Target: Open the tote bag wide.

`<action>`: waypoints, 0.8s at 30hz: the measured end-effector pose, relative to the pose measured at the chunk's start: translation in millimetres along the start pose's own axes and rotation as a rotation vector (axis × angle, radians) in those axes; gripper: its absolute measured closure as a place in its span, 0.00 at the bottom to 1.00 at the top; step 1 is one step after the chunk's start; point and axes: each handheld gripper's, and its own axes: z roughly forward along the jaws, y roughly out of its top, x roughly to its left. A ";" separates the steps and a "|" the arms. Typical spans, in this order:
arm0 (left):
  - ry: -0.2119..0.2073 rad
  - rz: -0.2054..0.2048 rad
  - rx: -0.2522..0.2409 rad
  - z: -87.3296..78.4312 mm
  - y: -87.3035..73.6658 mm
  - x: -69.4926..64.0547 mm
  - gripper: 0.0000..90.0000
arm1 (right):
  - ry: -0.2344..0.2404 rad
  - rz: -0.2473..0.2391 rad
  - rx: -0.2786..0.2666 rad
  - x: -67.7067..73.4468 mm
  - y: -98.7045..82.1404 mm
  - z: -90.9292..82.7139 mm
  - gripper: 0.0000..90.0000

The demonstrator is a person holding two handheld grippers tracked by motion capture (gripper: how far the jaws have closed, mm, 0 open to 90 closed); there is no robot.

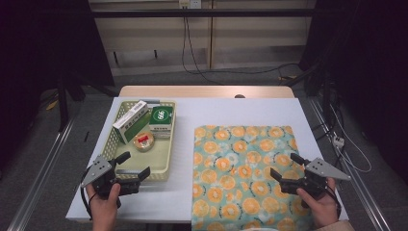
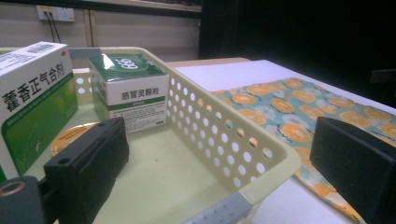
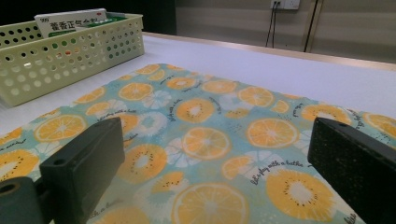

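Overhead first: I see my left gripper (image 1: 136,166) at the near end of the basket (image 1: 166,144), its fingers apart with the basket's near right corner between them, not pressed. Inside the basket stand a long box (image 1: 130,121) tilted against the left wall, a green-topped box (image 1: 160,121) beside it at the far end, and a round tin (image 1: 144,141) just in front of both. My right gripper (image 1: 286,166) is over the near right part of the cloth (image 1: 240,163), which lies flat on the white worktop (image 1: 231,110) just right of the basket; its fingers are apart and empty. Left gripper view: one finger (image 2: 88,161) is inside the basket and the other outside it over the cloth's edge, with the perforated wall running between them; the boxes and tin are beyond. Right gripper view: both fingers (image 3: 86,156) stand wide over the orange-print cloth, nothing between them, the basket off at the far left.
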 end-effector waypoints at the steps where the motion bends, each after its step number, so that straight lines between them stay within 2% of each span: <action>1: 0.000 0.000 0.000 0.0 0.0 0.0 0.05 | -0.003 -0.002 -0.001 -0.2 0.2 0.1 0.04; 8: -0.005 0.005 0.002 -1.2 -0.2 -0.5 0.05 | -0.047 -0.003 0.022 -5.2 0.1 2.2 0.06; 15: -0.016 0.013 0.000 -0.5 1.1 -3.5 0.05 | -0.060 -0.018 0.072 -12.0 5.4 3.1 0.07; 18: -0.015 0.016 0.010 0.0 1.3 -5.2 0.05 | -0.066 -0.005 0.116 -24.5 11.2 4.2 0.07; 21: -0.018 0.021 0.012 0.3 1.4 -6.6 0.05 | -0.061 -0.015 0.140 -33.0 16.9 12.1 0.09; 24: -0.022 0.029 0.014 0.5 2.3 -9.1 0.05 | -0.048 -0.034 0.176 -40.2 23.0 27.5 0.09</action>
